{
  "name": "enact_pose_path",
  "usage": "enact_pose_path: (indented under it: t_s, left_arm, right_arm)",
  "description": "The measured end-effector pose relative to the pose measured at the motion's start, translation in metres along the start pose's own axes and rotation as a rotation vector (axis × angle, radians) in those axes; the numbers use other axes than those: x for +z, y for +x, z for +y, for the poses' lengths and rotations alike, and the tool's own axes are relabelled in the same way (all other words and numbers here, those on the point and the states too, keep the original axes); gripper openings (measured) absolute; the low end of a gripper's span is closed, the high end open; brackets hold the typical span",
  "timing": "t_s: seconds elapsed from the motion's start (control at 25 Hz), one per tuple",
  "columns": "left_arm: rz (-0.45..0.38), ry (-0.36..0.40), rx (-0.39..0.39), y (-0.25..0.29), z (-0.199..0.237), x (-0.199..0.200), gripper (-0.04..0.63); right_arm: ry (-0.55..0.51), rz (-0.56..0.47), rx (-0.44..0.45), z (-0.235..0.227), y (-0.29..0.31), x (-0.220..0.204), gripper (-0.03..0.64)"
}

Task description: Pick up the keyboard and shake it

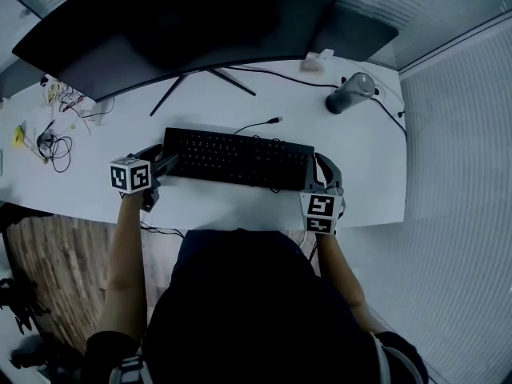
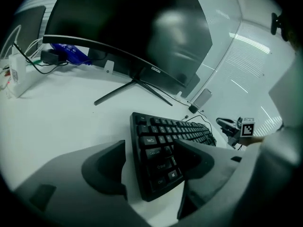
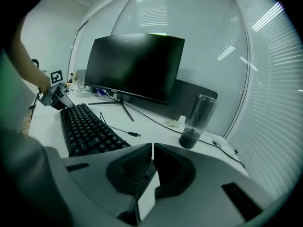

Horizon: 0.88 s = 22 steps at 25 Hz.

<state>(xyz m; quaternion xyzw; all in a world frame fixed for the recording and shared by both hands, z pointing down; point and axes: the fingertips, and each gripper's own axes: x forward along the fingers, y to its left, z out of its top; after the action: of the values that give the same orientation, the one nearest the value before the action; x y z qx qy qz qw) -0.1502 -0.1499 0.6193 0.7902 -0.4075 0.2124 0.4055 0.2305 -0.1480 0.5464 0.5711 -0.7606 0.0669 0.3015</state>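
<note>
A black keyboard lies flat on the white desk in front of the person. My left gripper stands open at its left end. In the left gripper view the keyboard's left end sits between the jaws; the left pad stands clear of it and the right jaw hangs over the keys. My right gripper is at the keyboard's right end, shut. In the right gripper view its jaw tips meet, with the keyboard just to their left. Whether they pinch its edge is hidden.
A large dark monitor on a thin-legged stand fills the back of the desk. A dark tumbler stands at the back right. A loose cable plug lies behind the keyboard. Tangled wires sit far left.
</note>
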Motion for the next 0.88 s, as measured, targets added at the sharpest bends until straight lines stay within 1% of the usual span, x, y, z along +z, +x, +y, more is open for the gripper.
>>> enact_pose_path:
  t_s: [0.12, 0.2, 0.44, 0.6, 0.72, 0.88]
  left_arm:
    - [0.029, 0.001, -0.01, 0.005, 0.002, -0.004, 0.304]
    - [0.046, 0.004, -0.032, 0.007, 0.001, -0.005, 0.308]
    - [0.045, -0.028, -0.074, 0.005, 0.003, -0.004, 0.31]
    - [0.059, -0.031, -0.09, 0.005, 0.003, -0.004, 0.31]
    - [0.068, -0.034, -0.1, 0.005, 0.004, -0.004, 0.31]
    - [0.079, -0.02, -0.114, 0.005, 0.003, -0.004, 0.31]
  right_arm:
    - [-0.002, 0.07, 0.003, -0.003, 0.01, -0.019, 0.029]
    - [0.001, 0.105, 0.006, -0.002, 0.015, -0.028, 0.029]
    - [-0.038, 0.167, -0.002, 0.006, 0.013, -0.04, 0.029]
    - [-0.027, 0.238, -0.03, 0.007, 0.009, -0.052, 0.029]
    - [-0.021, 0.292, -0.021, 0.012, 0.01, -0.063, 0.029]
    - [-0.006, 0.313, -0.013, 0.015, 0.014, -0.073, 0.028]
